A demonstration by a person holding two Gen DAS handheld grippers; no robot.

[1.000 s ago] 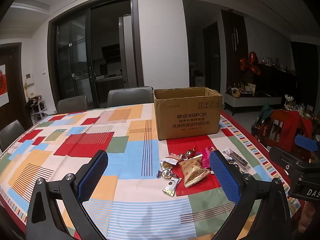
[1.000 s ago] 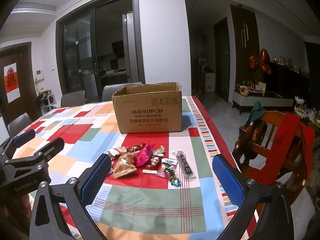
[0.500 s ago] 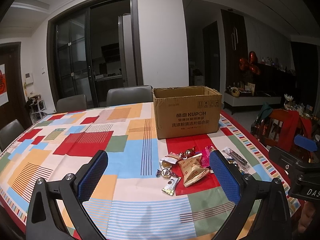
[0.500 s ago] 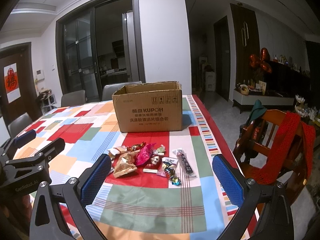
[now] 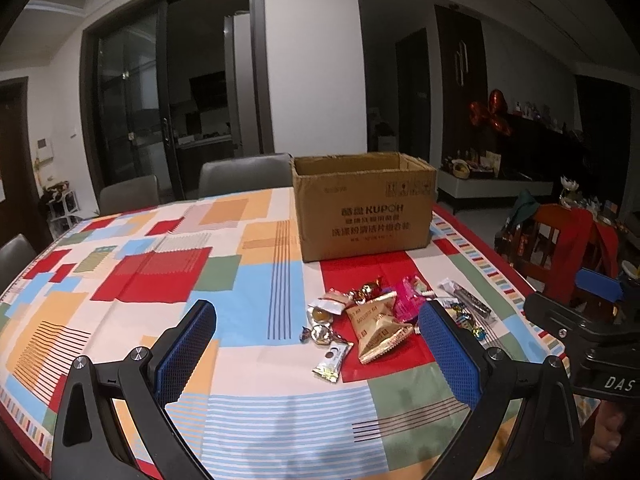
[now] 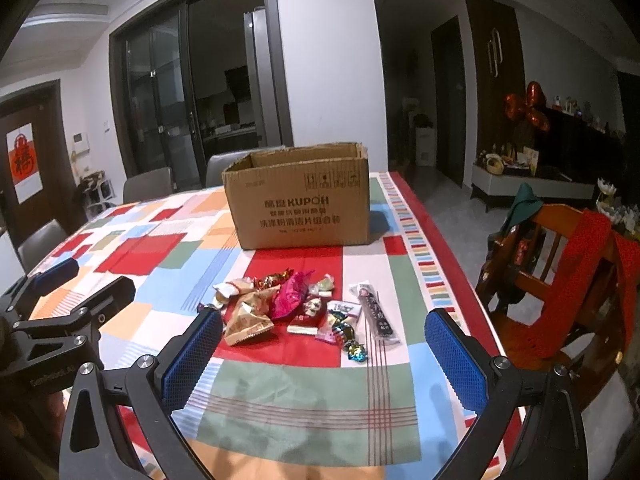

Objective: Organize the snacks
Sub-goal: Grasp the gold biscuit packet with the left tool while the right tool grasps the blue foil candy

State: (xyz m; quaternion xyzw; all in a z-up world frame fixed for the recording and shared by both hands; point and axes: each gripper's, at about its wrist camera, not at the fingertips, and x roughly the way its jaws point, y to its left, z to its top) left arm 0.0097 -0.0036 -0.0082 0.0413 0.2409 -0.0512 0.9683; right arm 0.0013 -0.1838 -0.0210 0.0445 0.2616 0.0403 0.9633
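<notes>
A pile of wrapped snacks (image 5: 380, 320) lies on the patchwork tablecloth, in front of an open cardboard box (image 5: 364, 210). The pile holds a tan triangular packet (image 6: 246, 320), a pink packet (image 6: 290, 298), a long dark bar (image 6: 376, 312) and several small candies. The box also shows in the right wrist view (image 6: 300, 204). My left gripper (image 5: 316, 354) is open and empty, held above the table short of the pile. My right gripper (image 6: 324, 354) is open and empty, also short of the pile.
Grey chairs (image 5: 244, 174) stand behind the table's far edge. A wooden chair with a red cloth (image 6: 560, 272) stands right of the table. The table's right edge (image 6: 452, 276) runs close to the snacks. The left gripper's body shows at the right wrist view's left edge (image 6: 48, 320).
Both grippers have drifted only slightly; the view of the box and snacks is nearly the same. Nothing was taken hold of or moved.
</notes>
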